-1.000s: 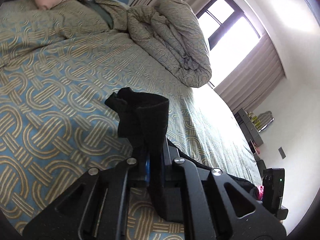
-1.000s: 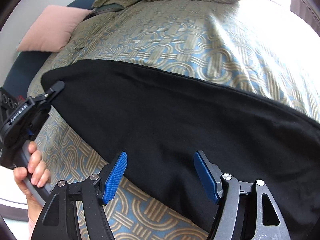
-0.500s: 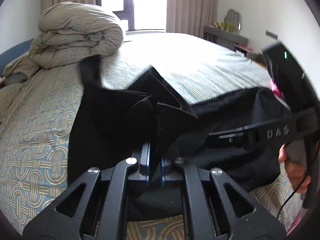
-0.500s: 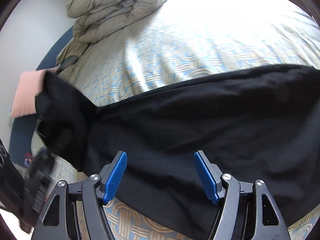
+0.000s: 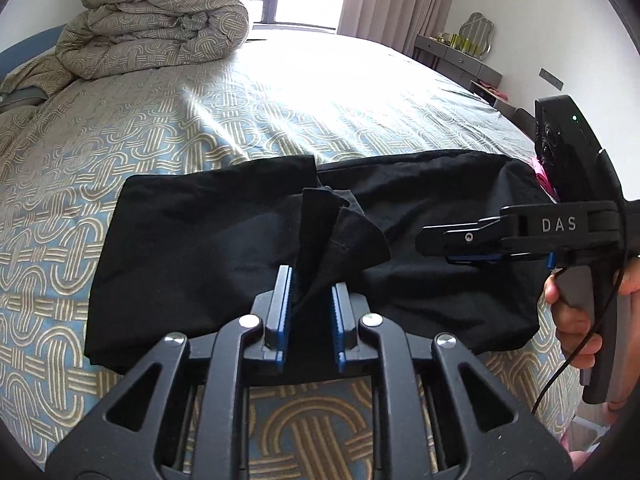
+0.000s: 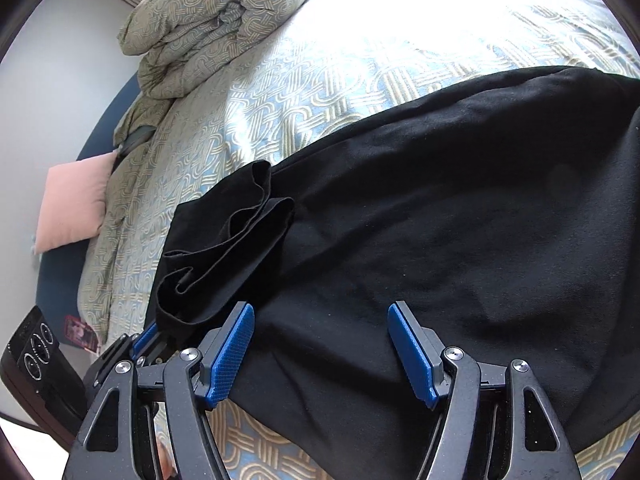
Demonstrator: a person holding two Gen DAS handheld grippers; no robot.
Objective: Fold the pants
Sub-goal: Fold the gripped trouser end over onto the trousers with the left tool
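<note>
A: Nearest first: what is the left gripper [image 5: 308, 312] doing?

B: Its blue pads have parted a little, and a bunched cuff of the black pants [image 5: 240, 248] stands loosely between them. I'd call it letting go, not clamping.

A: And the right gripper [image 6: 322, 350]?

B: Spread wide, grasping nothing, hovering over the pants' near edge.

A: So which step?

B: My guess: the leg end has been laid over toward the waist, the first fold. Next calls for drawing the left gripper clear, flattening that peaked cuff, then doubling the bundle again.

A: Where are the pants?

B: On the bed [image 5: 120, 152], a wide, soft, matte slab near its front edge, limp and wrinkled. The bedspread is woven in interlocking tan loops on blue. Beyond lie a rolled quilt [image 5: 160, 20] and a pink pillow [image 6: 76, 204].
</note>
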